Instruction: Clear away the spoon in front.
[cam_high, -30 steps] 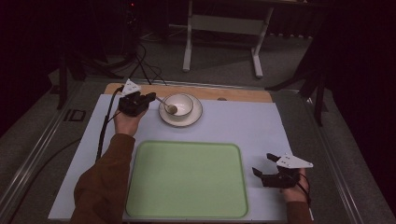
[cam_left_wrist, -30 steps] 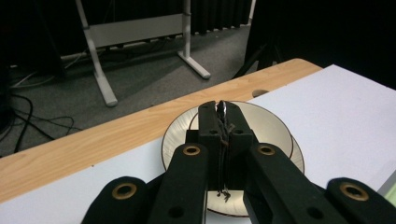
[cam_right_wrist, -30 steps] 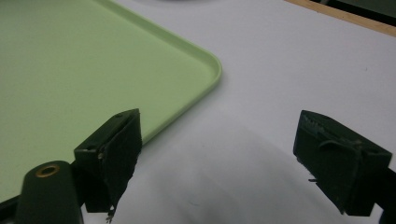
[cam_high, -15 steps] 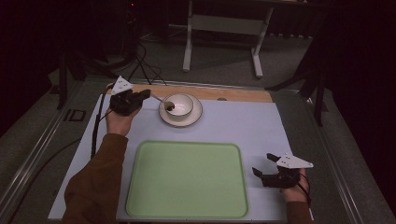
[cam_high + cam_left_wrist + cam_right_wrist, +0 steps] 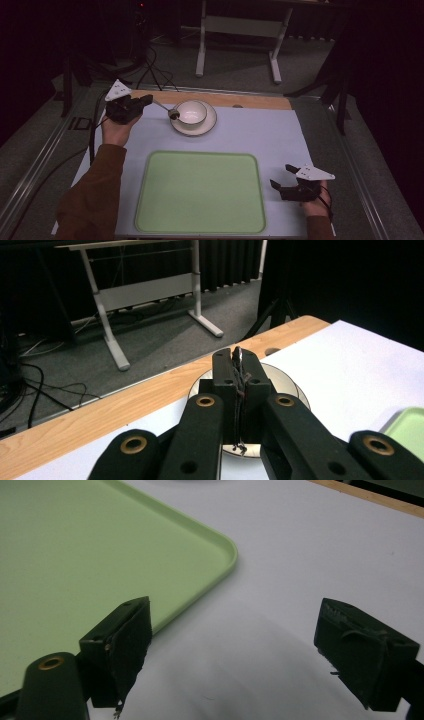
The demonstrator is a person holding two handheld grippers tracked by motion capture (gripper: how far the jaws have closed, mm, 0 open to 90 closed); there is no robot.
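A white bowl (image 5: pixel 192 112) stands on a white saucer (image 5: pixel 206 125) at the back of the table. My left gripper (image 5: pixel 145 100) is to the bowl's left, shut on the handle of a metal spoon (image 5: pixel 165 108). The spoon's head hangs by the bowl's left rim, above the saucer. In the left gripper view the thin handle (image 5: pixel 237 354) is edge-on between the closed jaws of the left gripper (image 5: pixel 237 362), with the saucer (image 5: pixel 285 380) behind. My right gripper (image 5: pixel 281 176) rests open at the front right, nothing between its fingers. In the right gripper view the right gripper (image 5: pixel 250 625) spans bare white mat.
A light green tray (image 5: pixel 200 192) lies at the front middle; its corner (image 5: pixel 220 545) is just left of my right gripper. A white mat (image 5: pixel 260 135) covers the table, with a wooden strip (image 5: pixel 250 101) along the far edge. A desk frame and cables are on the floor beyond.
My left gripper has drawn back to the left with the spoon, whose head has moved from inside the bowl to its left rim. The right gripper has stayed put.
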